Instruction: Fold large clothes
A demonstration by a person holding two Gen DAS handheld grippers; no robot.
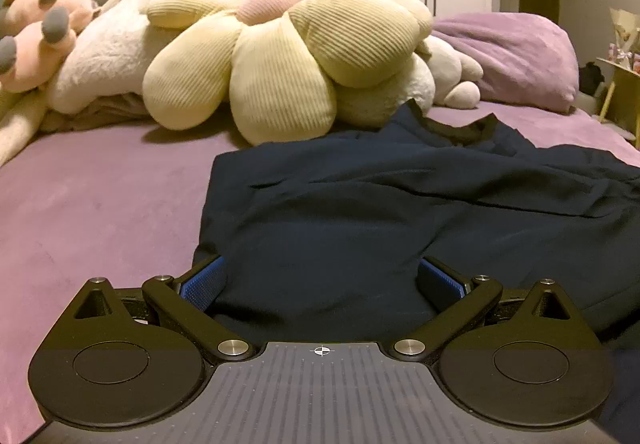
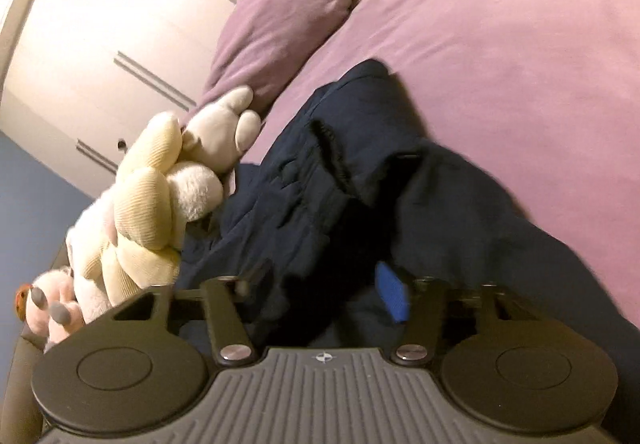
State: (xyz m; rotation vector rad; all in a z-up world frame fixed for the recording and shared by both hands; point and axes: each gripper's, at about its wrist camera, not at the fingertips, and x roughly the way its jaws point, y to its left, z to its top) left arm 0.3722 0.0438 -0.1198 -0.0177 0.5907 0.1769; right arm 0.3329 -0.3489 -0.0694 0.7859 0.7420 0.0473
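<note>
Navy garment [image 1: 400, 203] lies rumpled on the purple bed [image 1: 100, 203], filling lower centre-right, long axis running toward upper right. Left claw [image 1: 322, 280] is spread wide, hem bunched between its pads. Right claw [image 2: 320, 284] is blurred; probably wide, cannot tell.

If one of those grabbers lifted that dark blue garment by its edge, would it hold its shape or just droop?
Probably droop: the navy garment lies in soft wrinkles and bunched folds on the purple bedsheet, so it looks thin and floppy. It likely weighs little for its spread. Fabric bulges between the open left gripper, so it should pinch easily, though a loose hem might slip.
</note>
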